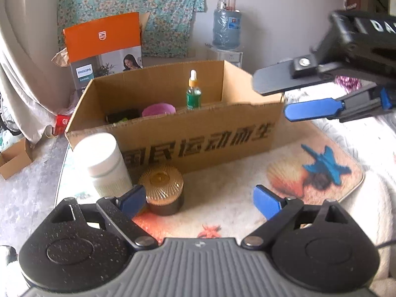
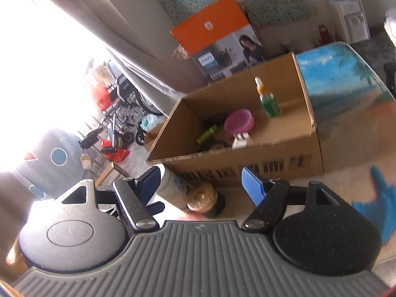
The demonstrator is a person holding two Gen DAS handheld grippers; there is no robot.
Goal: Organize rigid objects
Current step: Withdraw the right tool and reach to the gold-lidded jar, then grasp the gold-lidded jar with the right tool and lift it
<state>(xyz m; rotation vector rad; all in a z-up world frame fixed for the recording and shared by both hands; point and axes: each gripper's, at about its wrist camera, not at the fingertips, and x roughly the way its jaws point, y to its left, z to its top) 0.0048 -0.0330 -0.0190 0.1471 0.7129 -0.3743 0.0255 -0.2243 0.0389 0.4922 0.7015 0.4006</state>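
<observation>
1. Both grippers are empty. The left gripper (image 1: 199,201) has its fingers spread wide with nothing between them, and the right gripper (image 2: 199,185) has its fingers apart too, gripping nothing.
2. Two things are left outside the cardboard box (image 1: 222,138): a white bottle (image 1: 102,163) and a gold-lidded jar (image 1: 162,190). Both stand on the mat just in front of the box wall, at about ten o'clock from the left gripper. The jar is just beside the left finger.
3. The box already holds a dropper bottle (image 1: 193,91), a pink bowl (image 2: 238,121) and some dark items I cannot identify through the blur.
4. The jar looks the likely next pick. Shift the left gripper toward nine o'clock until the jar sits centred between the fingers, then close on its dark body below the lid.
5. Keep clear of the bottle, which stands close by and would tip if nudged.
6. In the left view the right gripper hangs at two o'clock above the box corner, so leave the lifting path open.
</observation>
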